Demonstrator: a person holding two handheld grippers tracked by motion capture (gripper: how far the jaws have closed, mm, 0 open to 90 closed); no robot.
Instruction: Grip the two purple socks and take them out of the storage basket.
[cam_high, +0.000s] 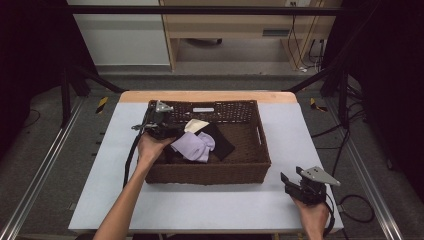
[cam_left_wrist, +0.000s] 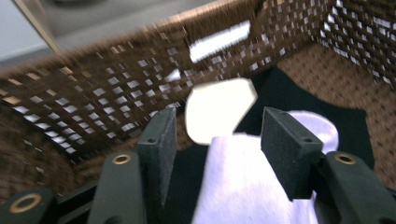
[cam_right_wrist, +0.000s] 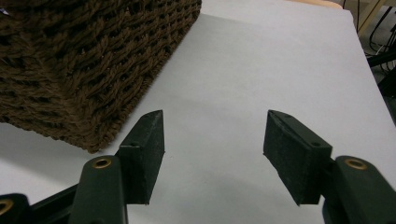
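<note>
Left gripper (cam_left_wrist: 215, 140) apart over lilac cloth (cam_left_wrist: 252, 182) in basket (cam_high: 210, 172); could snag black cloth (cam_left_wrist: 299, 91) underneath too. Right gripper (cam_right_wrist: 212, 154) apart, idle.

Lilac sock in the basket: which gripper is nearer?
Left. The left gripper is inside the basket, its fingers open astride the lilac sock. The right gripper rests on the table outside the basket's near right corner.

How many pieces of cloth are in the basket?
3: a lilac cloth at the left under the left gripper, a black cloth beneath it toward the middle, and a cream cloth behind them. More may lie hidden underneath.
</note>
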